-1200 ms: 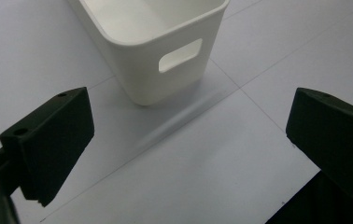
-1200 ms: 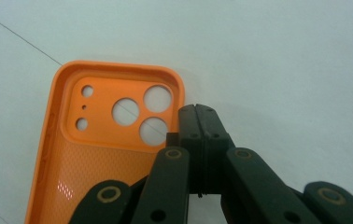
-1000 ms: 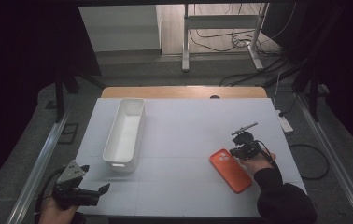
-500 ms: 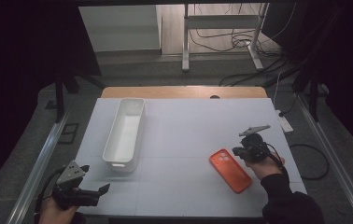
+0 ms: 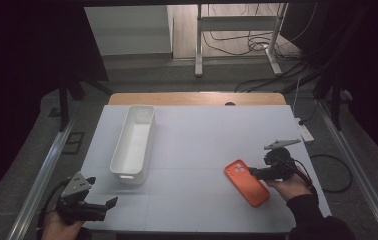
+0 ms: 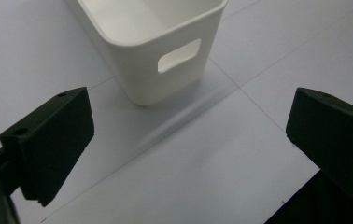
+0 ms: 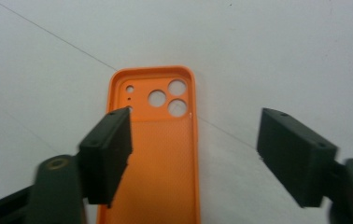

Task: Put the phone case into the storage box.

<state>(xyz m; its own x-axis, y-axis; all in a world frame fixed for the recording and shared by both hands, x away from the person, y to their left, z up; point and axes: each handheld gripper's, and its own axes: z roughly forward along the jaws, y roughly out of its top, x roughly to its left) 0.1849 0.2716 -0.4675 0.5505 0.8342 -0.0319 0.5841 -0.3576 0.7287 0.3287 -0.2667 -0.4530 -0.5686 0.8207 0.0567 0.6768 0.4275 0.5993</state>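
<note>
At the table's near left corner, the left gripper (image 5: 108,203) hovers with jaws spread, empty. Near right, the right gripper (image 7: 194,156), jaws apart, straddles an orange phone case (image 5: 246,182) lying flat. Farther left stands a white bin (image 5: 133,144).

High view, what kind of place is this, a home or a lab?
Probably a lab or recording workspace: a white table framed by metal rails, loose cables on the floor behind, and dark curtains at the sides.
</note>
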